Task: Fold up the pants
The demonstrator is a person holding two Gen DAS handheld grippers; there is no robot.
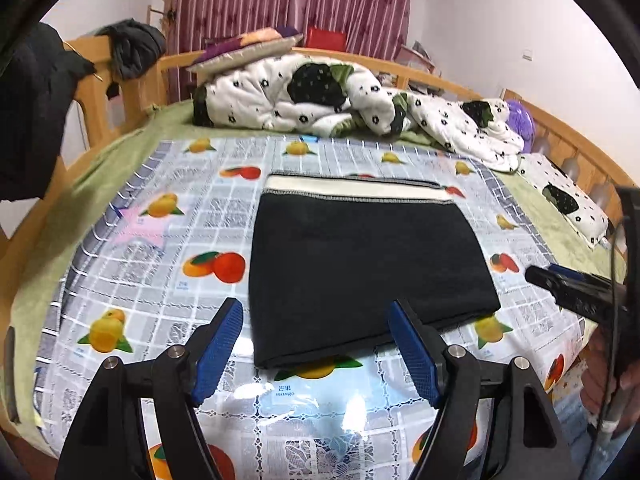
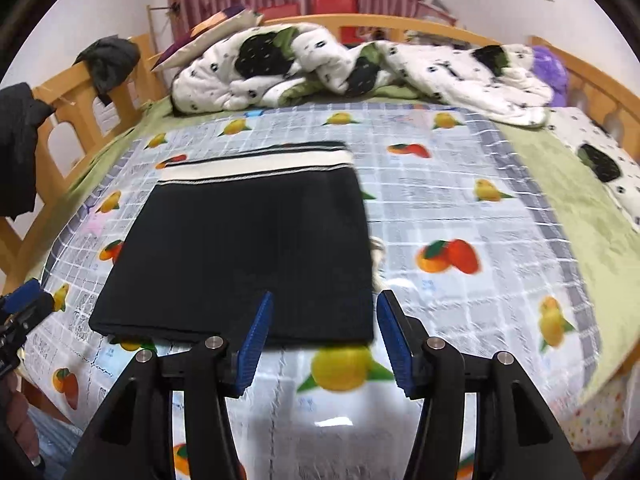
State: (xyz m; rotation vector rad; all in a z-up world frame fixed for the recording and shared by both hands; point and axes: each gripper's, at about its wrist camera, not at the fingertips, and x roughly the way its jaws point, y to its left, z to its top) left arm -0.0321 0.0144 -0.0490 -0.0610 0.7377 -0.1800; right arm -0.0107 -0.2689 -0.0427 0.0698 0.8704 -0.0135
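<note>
The pants (image 1: 368, 268) are seen folded into a flat black rectangle on the fruit-printed cloth (image 1: 168, 248) that covers the bed. A cream band (image 1: 356, 190) is shown along the far edge of the pants, and the folded near edge is turned toward the cameras.

The left gripper (image 1: 316, 350) is held above the cloth at the near edge of the pants, with its blue fingers (image 1: 218, 350) spread wide apart; nothing is held between them. In the left view, its right finger is seen over the near edge of the pants, but contact cannot be told. The right gripper (image 2: 322, 338) is held at the near right corner of the pants, with its jaws also apart and nothing gripped. In the left view it is also seen at the right edge of the picture, well apart from the pants.

A white quilt (image 1: 304, 100) with black flowers is bunched at the far side of the bed, and a striped curtain (image 1: 288, 4) is seen behind it.
</note>
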